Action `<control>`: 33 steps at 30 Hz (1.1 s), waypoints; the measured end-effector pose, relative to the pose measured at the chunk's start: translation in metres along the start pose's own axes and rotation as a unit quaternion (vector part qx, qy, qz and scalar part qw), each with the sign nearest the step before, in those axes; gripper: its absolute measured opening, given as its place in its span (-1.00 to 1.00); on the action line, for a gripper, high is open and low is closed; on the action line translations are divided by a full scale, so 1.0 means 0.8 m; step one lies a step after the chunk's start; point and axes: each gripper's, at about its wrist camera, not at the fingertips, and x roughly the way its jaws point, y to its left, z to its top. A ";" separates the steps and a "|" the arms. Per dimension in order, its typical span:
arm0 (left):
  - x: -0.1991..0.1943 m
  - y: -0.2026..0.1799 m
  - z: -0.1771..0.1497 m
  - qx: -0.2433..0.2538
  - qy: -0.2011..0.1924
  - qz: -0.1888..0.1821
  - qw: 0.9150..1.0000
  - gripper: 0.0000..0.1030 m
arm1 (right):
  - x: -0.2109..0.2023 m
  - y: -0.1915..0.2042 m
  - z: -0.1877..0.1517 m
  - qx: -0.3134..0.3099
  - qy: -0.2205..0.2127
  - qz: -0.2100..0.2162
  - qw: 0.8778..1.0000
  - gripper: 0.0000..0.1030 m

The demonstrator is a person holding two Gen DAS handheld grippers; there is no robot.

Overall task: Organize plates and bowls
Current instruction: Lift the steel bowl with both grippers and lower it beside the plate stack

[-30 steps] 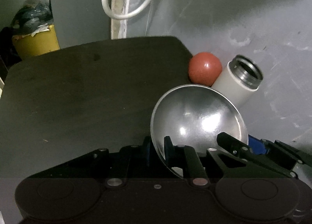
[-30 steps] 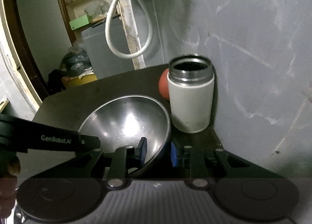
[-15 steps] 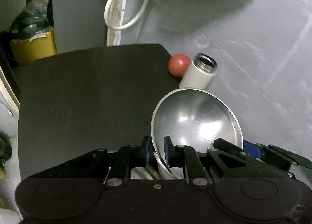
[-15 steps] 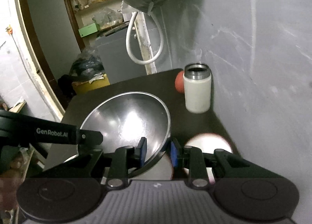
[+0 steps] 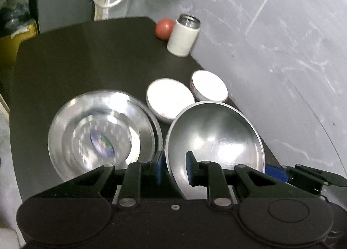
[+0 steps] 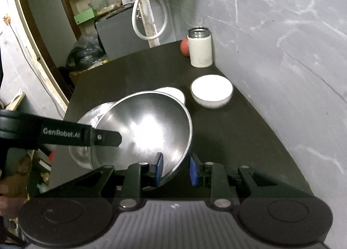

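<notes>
A round steel bowl (image 5: 214, 138) hangs tilted above the dark table (image 5: 86, 60), held from two sides. My left gripper (image 5: 174, 167) is shut on its near-left rim. My right gripper (image 6: 176, 168) is shut on the opposite rim of the same steel bowl (image 6: 149, 123); its blue pad (image 5: 279, 172) shows at the bowl's right edge. Below on the left lies a wide steel dish (image 5: 102, 132), partly hidden in the right wrist view. Two white bowls (image 5: 170, 99) (image 5: 209, 88) sit side by side behind it, near the wall.
A white flask (image 5: 183, 36) with a steel mouth stands at the table's far right corner, beside a red ball (image 5: 164, 29). A grey wall (image 6: 282, 54) runs along the table's right edge. The left gripper's arm (image 6: 65, 136) crosses the right wrist view.
Both grippers have lifted and pulled back from the flask with the steel bowl between them. The steel dish and the two white bowls have come into view below.
</notes>
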 end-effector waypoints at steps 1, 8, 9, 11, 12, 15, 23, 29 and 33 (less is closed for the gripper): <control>-0.001 -0.001 -0.007 -0.002 0.003 -0.001 1.000 -0.56 | -0.006 0.002 -0.006 -0.002 0.002 -0.002 1.000 -0.44; -0.028 -0.010 -0.055 -0.002 0.011 -0.005 1.000 -0.56 | -0.050 0.020 -0.045 -0.013 -0.008 -0.012 1.000 -0.45; -0.033 -0.011 -0.062 0.000 0.009 -0.006 1.000 -0.56 | -0.055 0.022 -0.050 -0.012 -0.009 -0.012 1.000 -0.44; -0.043 -0.011 -0.072 0.001 0.006 -0.008 1.000 -0.56 | -0.063 0.025 -0.060 -0.011 -0.007 -0.013 1.000 -0.44; -0.045 -0.011 -0.074 0.001 0.005 -0.009 1.000 -0.56 | -0.066 0.027 -0.063 -0.011 -0.004 -0.013 1.000 -0.44; -0.051 -0.012 -0.083 0.000 0.006 -0.013 1.000 -0.56 | -0.075 0.031 -0.071 -0.012 0.000 -0.015 1.000 -0.44; -0.048 -0.010 -0.085 0.002 0.019 -0.008 1.000 -0.56 | -0.073 0.030 -0.069 -0.024 -0.002 -0.011 1.000 -0.44; -0.016 -0.020 -0.067 0.013 0.039 0.000 0.999 -0.56 | -0.044 0.002 -0.059 -0.006 0.018 -0.001 1.000 -0.45; 0.012 -0.025 -0.052 0.013 0.058 0.009 0.998 -0.56 | -0.015 -0.022 -0.046 -0.001 0.034 0.009 0.999 -0.45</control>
